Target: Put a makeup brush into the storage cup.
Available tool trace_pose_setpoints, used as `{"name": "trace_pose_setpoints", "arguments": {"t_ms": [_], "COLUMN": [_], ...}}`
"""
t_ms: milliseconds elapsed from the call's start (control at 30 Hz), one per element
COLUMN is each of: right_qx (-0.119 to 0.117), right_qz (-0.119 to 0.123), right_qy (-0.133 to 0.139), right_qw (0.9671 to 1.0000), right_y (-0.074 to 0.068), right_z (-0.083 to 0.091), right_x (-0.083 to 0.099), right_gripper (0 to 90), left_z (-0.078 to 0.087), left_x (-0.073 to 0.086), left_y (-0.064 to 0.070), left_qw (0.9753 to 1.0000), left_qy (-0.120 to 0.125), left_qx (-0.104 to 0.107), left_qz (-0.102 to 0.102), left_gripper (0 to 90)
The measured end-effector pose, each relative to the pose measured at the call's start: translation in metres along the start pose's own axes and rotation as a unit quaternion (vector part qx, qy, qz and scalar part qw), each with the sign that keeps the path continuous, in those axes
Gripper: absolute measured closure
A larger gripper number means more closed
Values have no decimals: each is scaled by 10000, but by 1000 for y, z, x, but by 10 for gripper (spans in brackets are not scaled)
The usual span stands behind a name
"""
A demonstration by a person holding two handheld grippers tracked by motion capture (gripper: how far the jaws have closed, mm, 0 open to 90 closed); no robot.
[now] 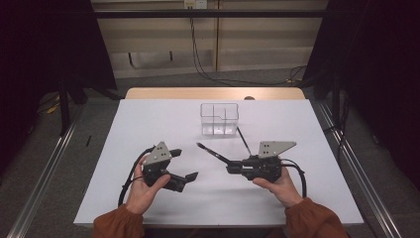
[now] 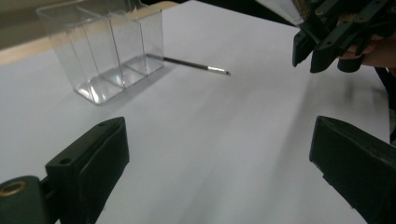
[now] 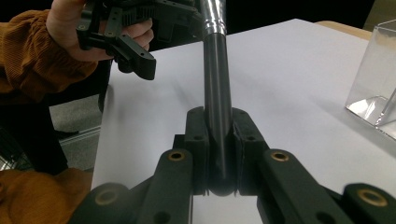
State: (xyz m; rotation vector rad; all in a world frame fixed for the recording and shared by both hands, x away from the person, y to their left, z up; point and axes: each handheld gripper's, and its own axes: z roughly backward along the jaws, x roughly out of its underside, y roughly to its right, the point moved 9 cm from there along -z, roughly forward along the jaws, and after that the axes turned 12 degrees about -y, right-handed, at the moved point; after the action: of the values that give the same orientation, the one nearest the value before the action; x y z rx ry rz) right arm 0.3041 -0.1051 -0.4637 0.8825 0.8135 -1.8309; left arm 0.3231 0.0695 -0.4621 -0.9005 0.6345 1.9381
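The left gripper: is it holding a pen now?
No, the left gripper has its jaws wide apart over bare table; the second pen lies beside the clear organizer.

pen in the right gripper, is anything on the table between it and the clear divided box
Nothing visible. The right gripper is shut on the pen, and only bare white table lies between it and the clear divided box. A second pen lies right of the box, off that path. The left gripper is open, well aside.
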Motion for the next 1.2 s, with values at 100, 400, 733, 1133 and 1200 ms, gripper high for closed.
{"name": "trace_pose_setpoints", "arguments": {"t_ms": [100, 400, 733, 1133, 1200], "right_qx": [-21, -48, -63, -62, -62], "right_qz": [15, 43, 75, 91, 96], "right_qy": [28, 38, 52, 32, 41], "right_qw": [10000, 10000, 9999, 9999, 9999], "right_y": [-1, -2, -2, -2, -2], "right_z": [0, -1, 0, -2, -3], "right_x": [-1, -2, -2, -1, -1], "right_gripper": [796, 796, 796, 796, 796], "left_z": [-2, -8, -20, -27, -26], "left_x": [-6, -18, -33, -41, -41], "left_y": [4, 18, 23, 29, 30], "left_qw": [9997, 9976, 9965, 9945, 9941], "left_qy": [241, 523, 568, 676, 697], "left_qx": [70, 459, 602, 796, 835], "left_qz": [15, 6, 69, -11, 9], "left_gripper": [64, 63, 79, 297, 328]}}
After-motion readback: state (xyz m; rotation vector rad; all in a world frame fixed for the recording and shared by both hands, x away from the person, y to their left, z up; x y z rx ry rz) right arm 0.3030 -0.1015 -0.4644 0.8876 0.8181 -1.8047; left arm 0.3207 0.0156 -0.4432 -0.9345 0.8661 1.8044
